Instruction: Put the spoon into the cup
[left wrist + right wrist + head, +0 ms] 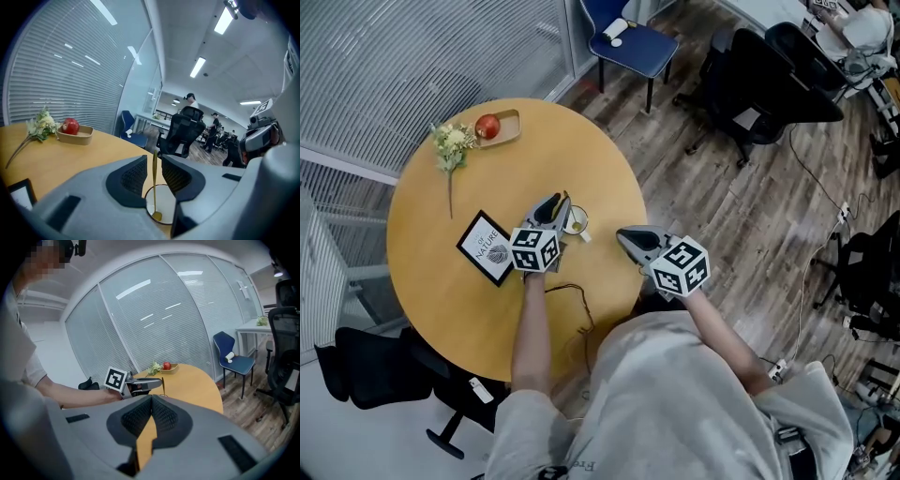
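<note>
Two things matter now — the spoon [154, 183] and the cup [167, 202]. The spoon stands almost straight up, with its round end down inside the white cup on the table [534, 141]. So I think the job is nearly done.

The left gripper [153, 161] has its jaws a little apart, one on each side of the thin handle. I can see a small gap on both sides, so I don't think they squeeze it. The right gripper [151, 397] has its jaws closed with nothing in them. It hangs over the table edge, off to the right of the cup.

To let go well, I would open the left jaws wider first. Then I would lift that gripper up and back, slow and straight, so no jaw hooks the handle. The cup is small and looks light — one bump could tip it. I would keep the right gripper away.
</note>
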The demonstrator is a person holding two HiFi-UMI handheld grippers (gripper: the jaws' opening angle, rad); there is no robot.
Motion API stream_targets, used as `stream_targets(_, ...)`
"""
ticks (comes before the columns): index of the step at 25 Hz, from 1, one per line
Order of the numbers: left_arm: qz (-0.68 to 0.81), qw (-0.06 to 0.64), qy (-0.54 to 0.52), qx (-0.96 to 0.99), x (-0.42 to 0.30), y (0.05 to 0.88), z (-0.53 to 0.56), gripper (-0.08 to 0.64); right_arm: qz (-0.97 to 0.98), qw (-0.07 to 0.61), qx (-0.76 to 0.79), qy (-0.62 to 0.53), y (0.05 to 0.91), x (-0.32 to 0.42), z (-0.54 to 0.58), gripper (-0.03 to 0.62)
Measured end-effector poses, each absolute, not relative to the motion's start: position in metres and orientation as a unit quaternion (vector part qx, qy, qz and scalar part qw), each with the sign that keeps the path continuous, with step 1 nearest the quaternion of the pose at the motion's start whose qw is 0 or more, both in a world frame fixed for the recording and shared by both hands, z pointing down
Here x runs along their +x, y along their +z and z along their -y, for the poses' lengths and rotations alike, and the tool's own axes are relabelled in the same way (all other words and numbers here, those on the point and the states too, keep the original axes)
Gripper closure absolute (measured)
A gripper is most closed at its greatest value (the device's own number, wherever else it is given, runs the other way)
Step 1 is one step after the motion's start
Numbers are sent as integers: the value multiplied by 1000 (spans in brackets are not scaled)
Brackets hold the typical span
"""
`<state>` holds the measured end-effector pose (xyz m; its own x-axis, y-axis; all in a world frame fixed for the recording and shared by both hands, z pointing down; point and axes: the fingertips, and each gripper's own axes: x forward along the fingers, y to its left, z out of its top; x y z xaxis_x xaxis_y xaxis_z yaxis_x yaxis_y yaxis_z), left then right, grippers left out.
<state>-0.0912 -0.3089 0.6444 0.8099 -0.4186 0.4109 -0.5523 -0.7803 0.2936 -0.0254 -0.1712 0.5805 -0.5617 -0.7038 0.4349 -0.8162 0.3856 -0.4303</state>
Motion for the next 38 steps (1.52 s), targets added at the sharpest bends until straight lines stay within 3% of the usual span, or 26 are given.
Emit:
stream_targets(10, 330, 280, 148, 889, -131, 630, 253, 477, 840, 88, 436, 311, 584, -35, 169, 595)
stream_targets(16, 375, 301, 195, 855, -138, 624, 204, 477, 859, 102, 409, 291, 579, -37, 165, 595)
stream_targets(38, 501, 272, 137, 810, -139, 562, 125, 477, 861, 86, 396, 308, 588, -7, 118, 595)
